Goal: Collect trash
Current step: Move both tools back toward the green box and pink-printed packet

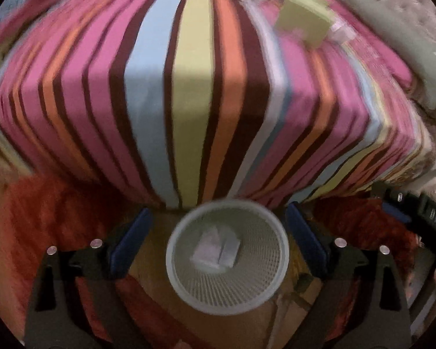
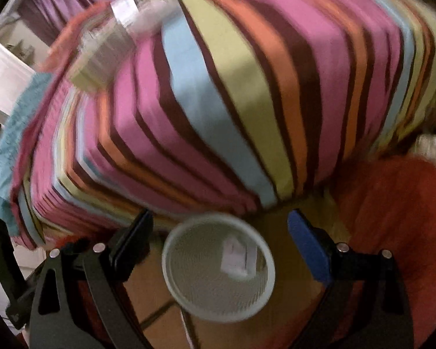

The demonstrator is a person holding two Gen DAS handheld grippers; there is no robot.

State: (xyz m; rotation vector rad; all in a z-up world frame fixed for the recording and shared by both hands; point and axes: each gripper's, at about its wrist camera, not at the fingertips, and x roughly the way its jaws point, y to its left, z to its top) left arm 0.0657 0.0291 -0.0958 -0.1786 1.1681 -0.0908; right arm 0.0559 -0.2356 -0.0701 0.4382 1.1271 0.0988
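I have both grippers pointing steeply down at the foot of a bed, and both views are smeared by motion. My left gripper [image 1: 218, 232] has its jaws spread wide with nothing between the blue pads; below the gap stands a white mesh wastebasket [image 1: 186, 285] on the floor, and white crumpled paper [image 1: 215, 250] lies at its bottom. An orange-red rug [image 1: 43, 218] spreads to the left of the basket. Just beyond it rises the striped bedspread [image 1: 194, 87], and far right on the bed lies a yellow-green box [image 1: 305, 20] beside some pale scraps too blurred to name. My right gripper [image 2: 221, 232] is likewise wide open and empty, above the same wastebasket [image 2: 194, 290] with the paper [image 2: 237, 257] inside. At the far left of the bed in this view lies a clear plastic bottle [image 2: 116, 37].
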